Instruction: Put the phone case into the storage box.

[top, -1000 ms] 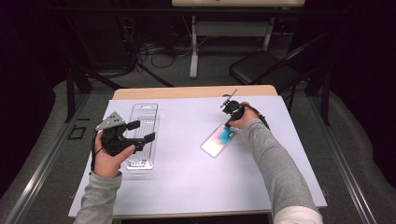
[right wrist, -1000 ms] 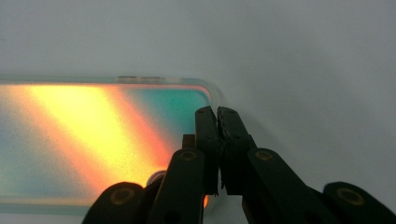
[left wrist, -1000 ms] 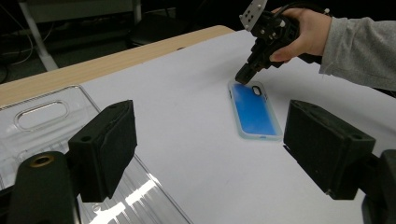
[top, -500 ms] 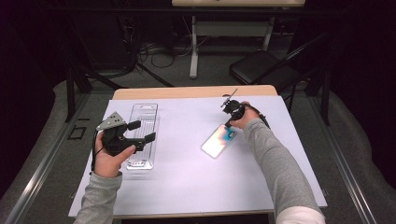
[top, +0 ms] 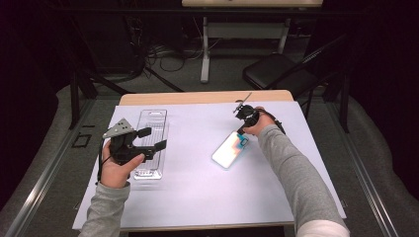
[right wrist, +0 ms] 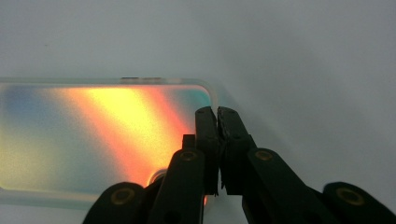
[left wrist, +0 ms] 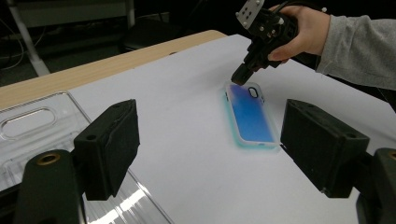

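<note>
An iridescent phone case point(top: 230, 149) lies flat on the white table cover, right of centre; it looks blue in the left gripper view point(left wrist: 252, 116) and orange-yellow in the right gripper view point(right wrist: 93, 135). My right gripper point(top: 240, 132) is shut, its tips resting on the case's far end by the camera cut-out point(left wrist: 238, 77), jaws pressed together with nothing between them point(right wrist: 217, 112). My left gripper point(top: 154, 138) is open and empty, held over a clear plastic tray point(top: 150, 123) at the left, its pads point(left wrist: 109, 144) wide apart.
The white cover point(top: 197, 197) leaves a strip of wooden tabletop point(top: 197, 97) bare at the far edge. Beyond the table stand a black chair point(top: 276, 74) and a desk leg point(top: 204, 54), with cables on the floor.
</note>
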Tool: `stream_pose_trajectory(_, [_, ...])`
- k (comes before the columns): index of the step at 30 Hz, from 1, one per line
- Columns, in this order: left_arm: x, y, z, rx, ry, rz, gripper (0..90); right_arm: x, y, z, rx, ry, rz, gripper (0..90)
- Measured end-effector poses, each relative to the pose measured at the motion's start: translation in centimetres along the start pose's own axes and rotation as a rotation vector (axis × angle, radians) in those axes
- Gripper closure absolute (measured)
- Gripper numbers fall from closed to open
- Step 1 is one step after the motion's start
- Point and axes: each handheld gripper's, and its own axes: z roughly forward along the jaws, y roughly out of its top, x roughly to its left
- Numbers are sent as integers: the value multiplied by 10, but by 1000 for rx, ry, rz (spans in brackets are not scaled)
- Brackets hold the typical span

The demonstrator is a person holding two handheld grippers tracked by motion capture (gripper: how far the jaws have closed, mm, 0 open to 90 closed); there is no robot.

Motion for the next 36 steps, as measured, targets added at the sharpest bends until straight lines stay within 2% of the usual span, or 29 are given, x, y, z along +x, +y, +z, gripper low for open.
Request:
stream_pose_trajectory(4, [-1,0,2,3,-8,-1,199,2,0,-4,0,-1,8,882])
stream_pose_trajectory(10, [-4,-1,6,12,-26,-5,200,4,0,-12,-11,0,-16,882])
stream_pose_trajectory(15, [-8,-1,10,27,-52,-1,244,7,0,-20,-27,0,-35,882])
stream_pose_trajectory(16, [-9,-1,11,30,-50,2,251,9,0,-21,-22,2,-27,882])
stream_pose_trajectory(18, [-11,-2,12,41,-46,4,272,9,0,-25,-25,3,-42,882])
stream_pose_trajectory(20, [-11,-2,14,51,-64,-12,280,11,-1,-28,-33,2,-41,882])
stream_pose_trajectory(26, [-16,-3,19,59,-108,-17,319,16,-2,-39,-31,10,-77,882])
stream_pose_trajectory(30, [-20,-2,21,63,-121,-8,322,22,-3,-45,-26,14,-90,882])
stream_pose_trajectory(36, [-23,-2,22,55,-127,3,324,31,-4,-52,-26,18,-137,882])
